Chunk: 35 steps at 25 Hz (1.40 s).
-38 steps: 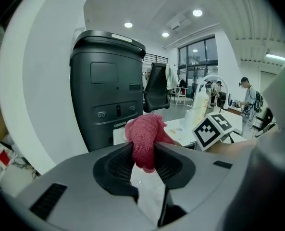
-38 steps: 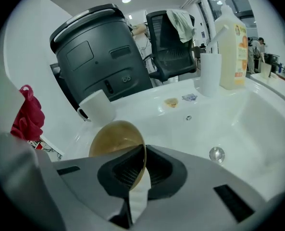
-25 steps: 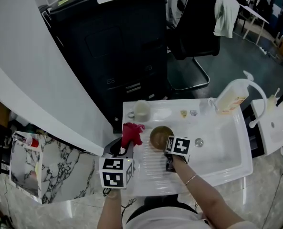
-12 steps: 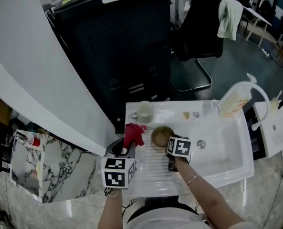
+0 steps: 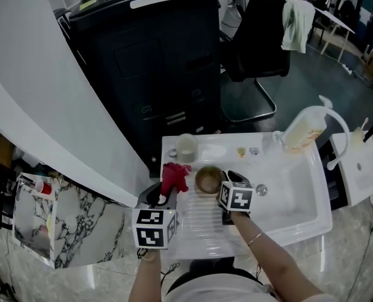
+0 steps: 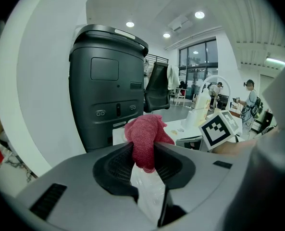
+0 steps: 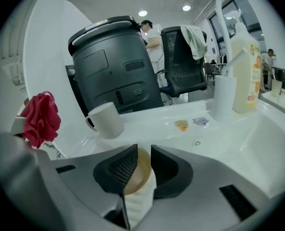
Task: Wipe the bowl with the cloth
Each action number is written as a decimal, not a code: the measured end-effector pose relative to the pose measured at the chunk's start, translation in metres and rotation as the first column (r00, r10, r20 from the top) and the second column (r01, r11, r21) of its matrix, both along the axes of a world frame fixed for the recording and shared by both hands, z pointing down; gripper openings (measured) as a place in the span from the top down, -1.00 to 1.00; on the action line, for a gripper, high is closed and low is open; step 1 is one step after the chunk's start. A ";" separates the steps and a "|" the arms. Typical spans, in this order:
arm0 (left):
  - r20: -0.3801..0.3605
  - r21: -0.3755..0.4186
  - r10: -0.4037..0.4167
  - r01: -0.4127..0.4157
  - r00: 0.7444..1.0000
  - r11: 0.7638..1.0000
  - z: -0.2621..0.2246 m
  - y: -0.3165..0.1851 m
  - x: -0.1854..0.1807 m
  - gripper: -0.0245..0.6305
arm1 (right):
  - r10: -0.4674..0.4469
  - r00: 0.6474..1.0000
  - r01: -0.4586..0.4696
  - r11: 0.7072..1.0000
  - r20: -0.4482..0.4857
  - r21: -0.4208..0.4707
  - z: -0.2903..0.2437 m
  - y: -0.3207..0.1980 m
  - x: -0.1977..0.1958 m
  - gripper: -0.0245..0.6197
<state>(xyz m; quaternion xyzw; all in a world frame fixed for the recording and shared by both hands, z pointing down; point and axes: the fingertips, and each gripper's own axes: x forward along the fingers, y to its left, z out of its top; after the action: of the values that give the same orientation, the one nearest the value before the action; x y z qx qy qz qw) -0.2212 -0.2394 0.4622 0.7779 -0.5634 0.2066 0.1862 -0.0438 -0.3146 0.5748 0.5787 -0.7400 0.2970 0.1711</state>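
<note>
A brown bowl [image 5: 208, 180] stands on the white drainboard [image 5: 195, 228] beside the sink. My right gripper [image 5: 222, 185] is at the bowl's right side. Its jaws are opening, and the bowl's rim [image 7: 138, 173] sits loosely in the gap between them. To the bowl's left, my left gripper [image 5: 166, 192] is shut on a bunched red cloth [image 5: 173, 176]. In the left gripper view the cloth [image 6: 147, 133] sticks up out of the left gripper [image 6: 144, 154]. The right gripper view shows the cloth [image 7: 40, 118] at far left and the right gripper [image 7: 143, 160] low in the middle.
A white mug [image 5: 186, 147] stands behind the bowl. The sink basin [image 5: 293, 190] lies to the right, with a curved faucet [image 5: 338, 126] and a soap bottle [image 5: 304, 131] behind it. A big black bin [image 5: 155, 61] and an office chair [image 5: 255, 43] stand beyond the counter.
The right gripper has drawn back a little from the bowl, which stays on the drainboard. The left gripper and the cloth have kept their place.
</note>
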 end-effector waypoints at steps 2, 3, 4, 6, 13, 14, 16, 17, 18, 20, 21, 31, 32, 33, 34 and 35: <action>-0.001 0.010 -0.002 0.002 1.000 1.000 -0.001 0.001 0.004 0.56 | -0.017 1.000 0.018 0.999 -0.005 0.042 -0.012 0.004 0.003 0.68; -0.001 0.016 -0.005 0.005 1.000 1.000 -0.001 0.001 0.006 0.56 | -0.024 1.000 0.024 0.998 -0.007 0.062 -0.019 0.006 0.004 0.70; -0.003 0.021 -0.008 0.008 1.000 1.000 -0.002 0.001 0.008 0.56 | -0.029 1.000 0.029 0.996 -0.006 0.080 -0.026 0.008 0.006 0.71; -0.005 0.029 -0.014 0.015 1.000 0.999 -0.004 0.002 0.011 0.56 | -0.034 0.999 0.034 0.993 0.001 0.109 -0.038 0.013 0.011 0.74; 0.001 0.053 -0.024 0.023 1.000 0.998 -0.012 0.011 0.023 0.56 | -0.040 0.998 0.031 0.981 0.044 0.193 -0.077 0.039 0.034 0.82; 0.002 0.057 -0.025 0.025 1.000 0.998 -0.014 0.013 0.025 0.56 | -0.044 0.998 0.034 0.977 0.044 0.208 -0.084 0.043 0.037 0.82; 0.003 0.066 -0.027 0.026 1.000 0.997 -0.017 0.017 0.031 0.56 | -0.054 0.998 0.044 0.969 0.035 0.242 -0.096 0.052 0.042 0.82; 0.004 0.071 -0.027 0.026 1.000 0.997 -0.019 0.019 0.034 0.56 | -0.057 0.998 0.047 0.965 0.033 0.259 -0.102 0.056 0.045 0.83; 0.004 0.076 -0.025 0.025 1.000 0.997 -0.020 0.021 0.037 0.56 | -0.057 0.998 0.046 0.960 0.033 0.276 -0.108 0.061 0.048 0.84; 0.006 0.085 -0.017 0.016 1.000 0.996 -0.023 0.025 0.042 0.56 | -0.053 0.998 0.037 0.951 0.042 0.307 -0.120 0.070 0.053 0.91; 0.006 0.092 -0.012 0.011 1.000 0.996 -0.025 0.027 0.045 0.56 | -0.054 0.997 0.036 0.946 0.048 0.321 -0.126 0.074 0.055 0.91; 0.007 0.196 -0.013 0.011 1.000 0.981 -0.045 0.054 0.066 0.56 | -0.073 0.994 0.034 0.914 0.081 0.405 -0.162 0.123 0.082 0.91; 0.006 0.204 -0.014 0.013 1.000 0.979 -0.046 0.057 0.068 0.56 | -0.070 0.994 0.030 0.913 0.085 0.407 -0.164 0.127 0.086 0.91; 0.006 0.211 -0.017 0.016 1.000 0.977 -0.048 0.061 0.069 0.56 | -0.068 0.994 0.026 0.912 0.089 0.410 -0.165 0.131 0.089 0.91; 0.006 0.217 -0.021 0.019 1.000 0.976 -0.049 0.064 0.070 0.56 | -0.067 0.994 0.023 0.910 0.092 0.413 -0.167 0.135 0.092 0.91; 0.004 0.222 -0.025 0.023 1.000 0.975 -0.050 0.066 0.071 0.56 | -0.068 0.993 0.023 0.908 0.093 0.418 -0.169 0.139 0.095 0.91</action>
<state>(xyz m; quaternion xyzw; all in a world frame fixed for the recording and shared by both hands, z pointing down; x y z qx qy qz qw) -0.1505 -0.1729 0.4119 0.7863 -0.5930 0.1428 0.0985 0.0509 -0.1759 0.4058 0.5680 -0.8075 0.1589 0.0115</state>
